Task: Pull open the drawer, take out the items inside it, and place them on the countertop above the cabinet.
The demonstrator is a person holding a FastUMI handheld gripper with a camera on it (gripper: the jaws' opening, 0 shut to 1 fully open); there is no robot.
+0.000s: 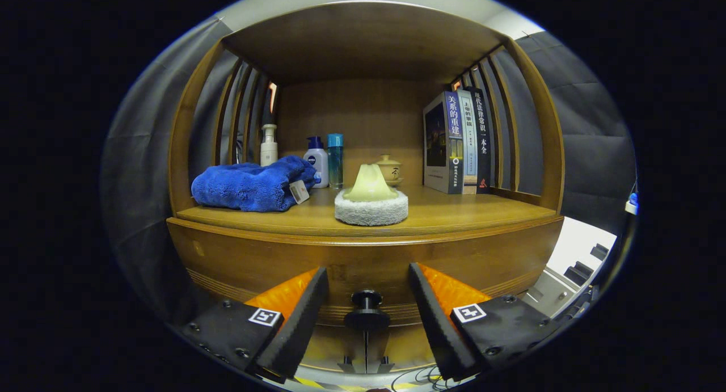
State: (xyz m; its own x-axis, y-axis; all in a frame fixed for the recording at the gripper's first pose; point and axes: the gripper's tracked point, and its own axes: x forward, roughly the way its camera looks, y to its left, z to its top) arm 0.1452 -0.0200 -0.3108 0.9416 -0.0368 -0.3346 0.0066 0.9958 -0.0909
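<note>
A: Going left to right on the countertop (pixel 431 213), what's there?

B: A folded blue towel (pixel 249 185) with a hanging tag, a white pump bottle (pixel 268 145) behind it, then a white bottle with a blue cap (pixel 317 159) and a slim teal bottle (pixel 335 159). In the middle sits a pale cone on a fluffy white pad (pixel 371 202), a small lidded cup (pixel 389 168) behind it, and three upright books (pixel 456 142) at the right.

A: Any writing legible?

B: The spines carry Chinese characters; the tag is too small to read.

A: And the gripper (pixel 367 298)?

B: Its fingers are spread apart, holding nothing. The dark drawer knob (pixel 366 310) sits between them, untouched, on the closed drawer (pixel 363 267) front below the countertop.
</note>
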